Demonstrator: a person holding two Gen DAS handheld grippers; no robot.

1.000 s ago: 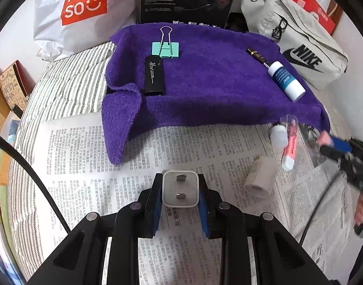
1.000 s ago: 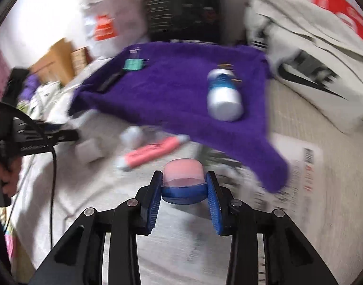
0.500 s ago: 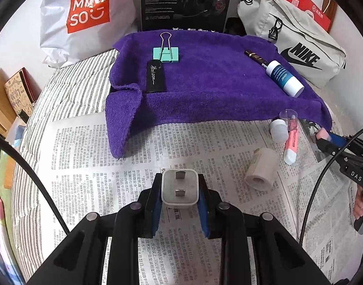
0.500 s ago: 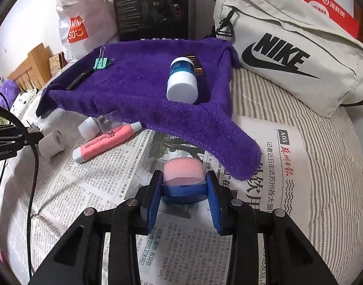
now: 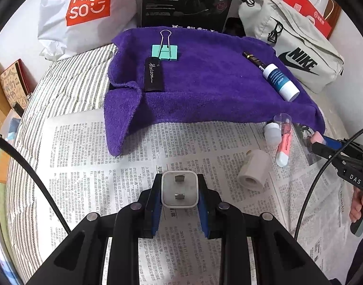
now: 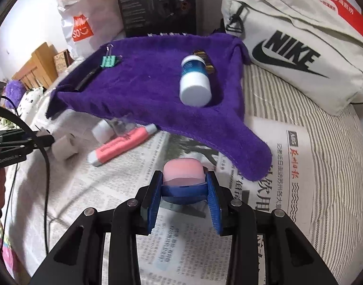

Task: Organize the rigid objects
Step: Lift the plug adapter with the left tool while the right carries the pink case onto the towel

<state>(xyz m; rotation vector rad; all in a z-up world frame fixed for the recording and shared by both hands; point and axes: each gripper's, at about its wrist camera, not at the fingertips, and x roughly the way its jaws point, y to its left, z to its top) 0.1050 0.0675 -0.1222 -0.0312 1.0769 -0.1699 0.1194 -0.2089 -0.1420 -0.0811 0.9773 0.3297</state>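
Progress can be judged as roughly half made. Four items are laid out on the purple towel (image 5: 205,87): a teal binder clip (image 5: 164,51), a black case marked "Horizon" (image 5: 153,77), a dark pen (image 5: 253,60) and a blue-and-white bottle (image 5: 280,82), the last two touching end to end.

Two more items are held in the air. A white plug adapter (image 5: 179,188), prongs facing forward, is clamped between the closed jaws of the left tongs (image 5: 179,211) above the newspaper (image 5: 86,156), just short of the towel's front edge. A pink-topped, blue-based object (image 6: 183,178), whose kind cannot be told, is pinched by the right tongs (image 6: 185,211) near the towel's hanging right corner.

Four things are left on the newspaper, just beside the towel's front edge: a pink highlighter (image 5: 284,148), a small white cap (image 5: 272,134), a clear cap (image 5: 283,121) and a small white roll (image 5: 252,173). The white cap, clear cap and highlighter lie close together, the roll slightly apart.

It is judged that the two held items are to be set down on the towel, where bare cloth is open in the middle, after which the four loose pieces would remain to be gathered.
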